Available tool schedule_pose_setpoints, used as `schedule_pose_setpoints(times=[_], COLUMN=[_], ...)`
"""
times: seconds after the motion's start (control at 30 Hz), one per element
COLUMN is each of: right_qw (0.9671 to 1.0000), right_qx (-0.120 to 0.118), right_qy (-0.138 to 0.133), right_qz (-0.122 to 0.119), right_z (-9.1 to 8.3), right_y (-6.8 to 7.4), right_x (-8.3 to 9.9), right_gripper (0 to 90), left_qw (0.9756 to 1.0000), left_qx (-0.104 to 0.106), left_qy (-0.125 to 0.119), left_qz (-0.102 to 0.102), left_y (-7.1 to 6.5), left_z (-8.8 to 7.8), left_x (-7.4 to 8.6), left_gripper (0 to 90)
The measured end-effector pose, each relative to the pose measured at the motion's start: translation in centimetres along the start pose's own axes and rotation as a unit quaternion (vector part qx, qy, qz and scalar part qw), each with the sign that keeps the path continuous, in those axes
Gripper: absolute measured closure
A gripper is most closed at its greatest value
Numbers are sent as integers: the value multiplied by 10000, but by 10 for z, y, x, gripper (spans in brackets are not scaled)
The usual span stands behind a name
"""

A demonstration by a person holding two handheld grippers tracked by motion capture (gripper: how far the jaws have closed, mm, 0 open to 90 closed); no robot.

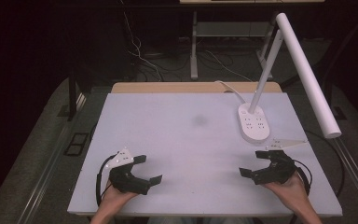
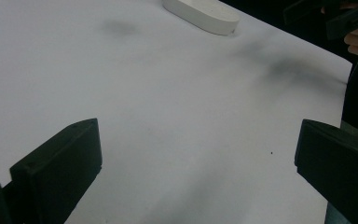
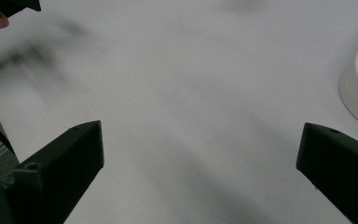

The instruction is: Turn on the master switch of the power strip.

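The white table [image 1: 191, 140] lies bare across its middle, with open room between the left gripper [image 1: 150, 169] and right gripper [image 1: 253, 163], both near the front edge; each has its jaws spread wide, holding nothing. A faint grey smudge [image 1: 199, 121] is hard to make out; the white lamp base [image 1: 253, 122] stands just beyond the right gripper, its long lamp head [image 1: 307, 72] overhanging the right edge.

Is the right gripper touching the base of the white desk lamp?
No, the right gripper sits apart from the lamp base, with bare table between them.
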State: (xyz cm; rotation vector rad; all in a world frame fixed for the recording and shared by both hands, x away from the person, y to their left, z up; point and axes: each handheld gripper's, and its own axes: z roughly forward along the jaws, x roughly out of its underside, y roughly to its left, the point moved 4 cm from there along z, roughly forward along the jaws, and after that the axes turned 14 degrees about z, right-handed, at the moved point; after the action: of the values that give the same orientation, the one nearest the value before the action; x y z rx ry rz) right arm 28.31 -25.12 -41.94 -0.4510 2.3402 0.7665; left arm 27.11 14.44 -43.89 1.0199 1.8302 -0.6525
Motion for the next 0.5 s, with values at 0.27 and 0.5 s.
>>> schedule_pose_setpoints(times=[0.27, 0.5], right_qw=[9999, 9998], right_qx=[64, 170], right_qy=[45, 78], right_qz=[-91, -84], right_z=[3, 5], right_y=[3, -1], right_x=[-13, -24], right_gripper=[2, 2], left_qw=[10000, 10000], left_qx=[6, 4], left_qy=[2, -9], left_qz=[16, -3], left_y=[0, 0], left_z=[0, 0], left_x=[0, 0], left_gripper=[0, 0])
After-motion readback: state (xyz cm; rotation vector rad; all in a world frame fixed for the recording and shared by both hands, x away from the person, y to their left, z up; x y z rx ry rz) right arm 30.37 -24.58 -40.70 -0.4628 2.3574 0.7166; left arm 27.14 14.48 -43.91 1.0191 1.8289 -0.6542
